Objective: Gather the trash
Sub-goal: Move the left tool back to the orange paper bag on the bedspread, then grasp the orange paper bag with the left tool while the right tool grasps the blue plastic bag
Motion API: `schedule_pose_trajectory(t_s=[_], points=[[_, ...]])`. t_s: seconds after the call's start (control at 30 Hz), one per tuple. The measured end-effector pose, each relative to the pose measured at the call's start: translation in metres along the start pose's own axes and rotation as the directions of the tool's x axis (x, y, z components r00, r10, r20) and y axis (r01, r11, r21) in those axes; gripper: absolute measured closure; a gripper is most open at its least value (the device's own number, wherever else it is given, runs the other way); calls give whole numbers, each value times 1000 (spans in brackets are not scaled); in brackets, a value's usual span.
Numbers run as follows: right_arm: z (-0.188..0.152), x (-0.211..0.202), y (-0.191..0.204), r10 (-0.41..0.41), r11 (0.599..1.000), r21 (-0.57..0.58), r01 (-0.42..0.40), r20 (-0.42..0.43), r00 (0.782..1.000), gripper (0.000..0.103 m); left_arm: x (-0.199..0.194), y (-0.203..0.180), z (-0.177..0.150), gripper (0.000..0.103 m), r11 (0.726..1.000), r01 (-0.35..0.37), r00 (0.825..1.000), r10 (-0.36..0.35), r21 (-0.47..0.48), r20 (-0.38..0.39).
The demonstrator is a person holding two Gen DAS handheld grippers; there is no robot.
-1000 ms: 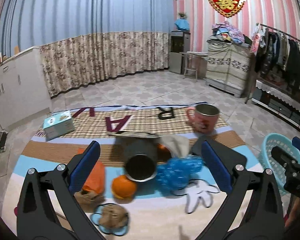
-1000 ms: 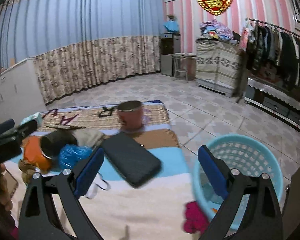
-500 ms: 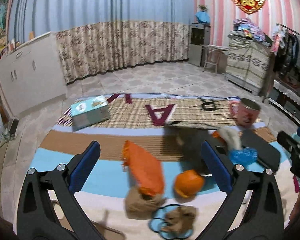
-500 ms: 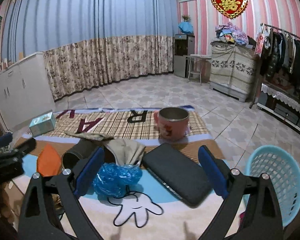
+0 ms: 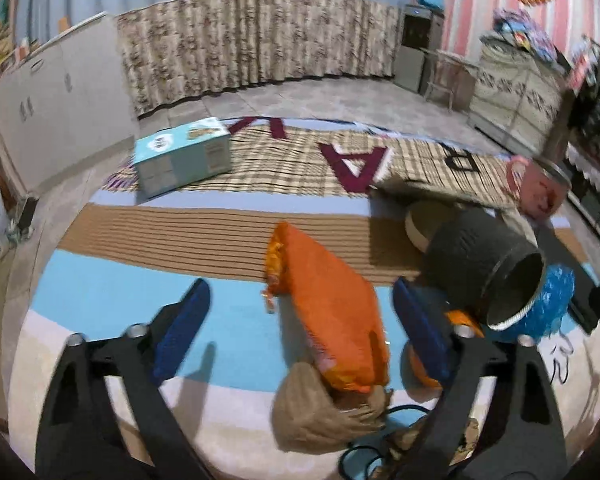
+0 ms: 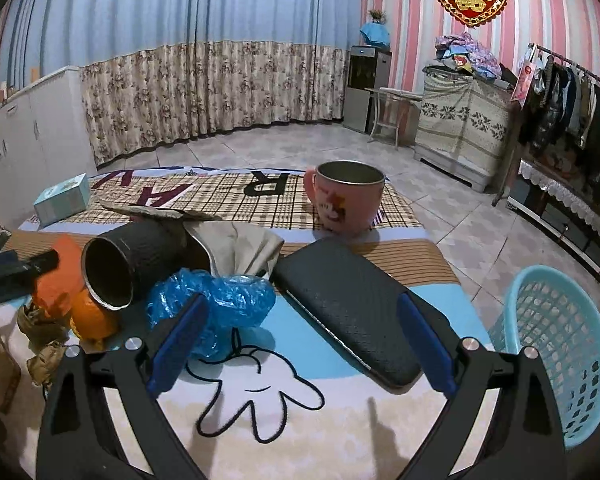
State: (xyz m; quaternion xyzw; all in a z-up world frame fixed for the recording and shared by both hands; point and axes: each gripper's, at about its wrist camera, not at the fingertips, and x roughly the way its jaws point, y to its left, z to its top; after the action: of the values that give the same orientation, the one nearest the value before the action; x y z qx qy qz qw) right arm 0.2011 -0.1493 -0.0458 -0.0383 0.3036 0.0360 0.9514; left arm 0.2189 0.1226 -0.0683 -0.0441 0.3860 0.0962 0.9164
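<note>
Two risks show: the left gripper [image 5: 300,320], its jaws closing around the orange bag [image 5: 328,312], may also catch the crumpled brown paper [image 5: 316,412] touching it. The right gripper [image 6: 300,336] hangs open and empty over the mat [image 6: 340,432] near its front edge; it could nudge the black case [image 6: 352,312]

orange bag [image 5: 332,312]: glossy plastic, centre frame
blue wrap [image 6: 220,304]: crinkled shiny film
black case [image 6: 348,308]: matt, textured
basket [image 6: 556,344]: smooth plastic lattice, lower right
mat [image 6: 260,412]: soft woven cloth

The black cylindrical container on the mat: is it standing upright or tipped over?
Tipped over. The black cylindrical container lies on its side on the mat, its open mouth facing sideways.
</note>
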Motion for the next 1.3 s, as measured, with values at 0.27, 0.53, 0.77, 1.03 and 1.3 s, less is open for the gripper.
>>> schedule_pose_trajectory(t_s=[0.27, 0.53, 0.77, 1.03, 1.3], points=[[-2, 3, 2, 9, 1000, 10, -9, -5, 1000, 10, 3, -15, -1, 86, 997, 35, 999, -34, 62, -23], [-5, 6, 11, 23, 1000, -8, -24, -16, 1000, 10, -17, -8, 9, 103, 998, 49, 998, -51, 36, 49], [-6, 16, 32, 65, 997, -35, -66, -43, 997, 10, -46, 2, 16, 103, 1000, 26, 993, -26, 2, 112], [-5, 32, 56, 147, 983, -96, -157, -103, 984, 55, -55, 3, 19, 103, 1000, 23, 993, -23, 2, 115], [7, 9, 26, 251, 968, -14, -252, -39, 967, 89, -75, -6, 24, 103, 999, 21, 987, -26, 34, 158]])
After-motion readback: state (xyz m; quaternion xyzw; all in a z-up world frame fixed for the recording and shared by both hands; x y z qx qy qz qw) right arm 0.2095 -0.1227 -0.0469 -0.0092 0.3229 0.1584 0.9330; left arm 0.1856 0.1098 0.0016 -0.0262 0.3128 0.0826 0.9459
